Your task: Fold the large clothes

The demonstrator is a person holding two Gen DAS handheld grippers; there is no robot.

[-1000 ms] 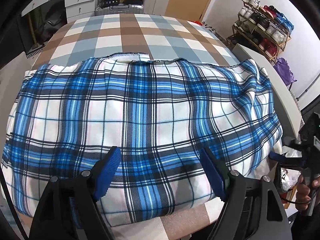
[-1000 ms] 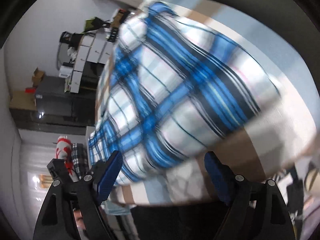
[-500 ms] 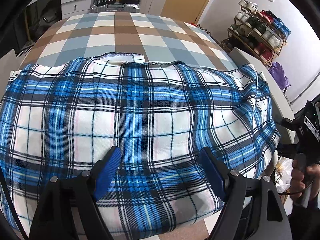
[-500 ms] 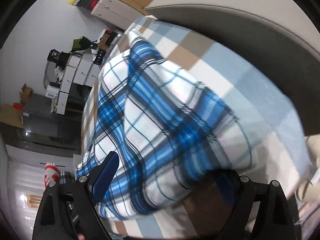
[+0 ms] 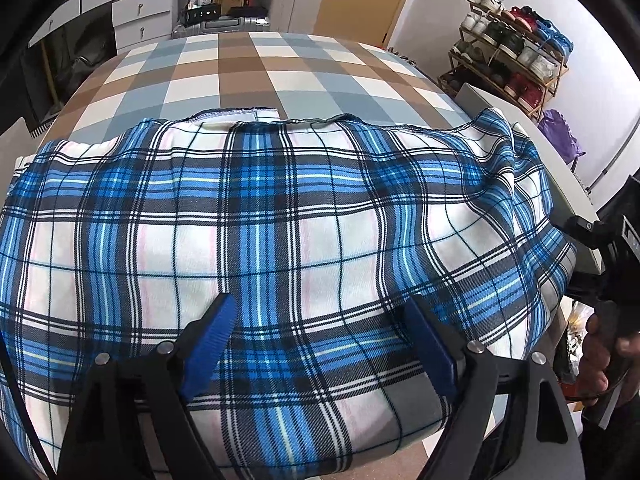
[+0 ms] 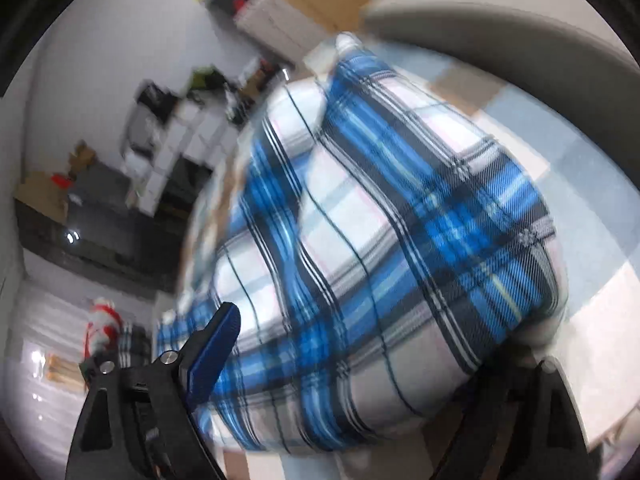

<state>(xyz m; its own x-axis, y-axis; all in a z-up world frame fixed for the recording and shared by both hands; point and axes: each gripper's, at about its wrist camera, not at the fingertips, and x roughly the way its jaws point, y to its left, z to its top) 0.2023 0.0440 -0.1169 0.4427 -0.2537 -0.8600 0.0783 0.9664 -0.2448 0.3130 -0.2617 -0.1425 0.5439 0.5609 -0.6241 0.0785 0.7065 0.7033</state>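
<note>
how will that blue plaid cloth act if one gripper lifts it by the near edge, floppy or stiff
Probably floppy: the blue plaid cloth lies in soft ripples and bulges on the checked bed cover, so a lifted edge would likely sag. It looks layered and puffy, so the bulk may drag and unfold. The woven face seems matte, so probably not slippery.

Your left wrist camera looks steeply down, close over the plaid cloth [image 5: 280,220] on the bed [image 5: 240,64]. Your right wrist camera views the same cloth, rolled sideways, blurred.
</note>
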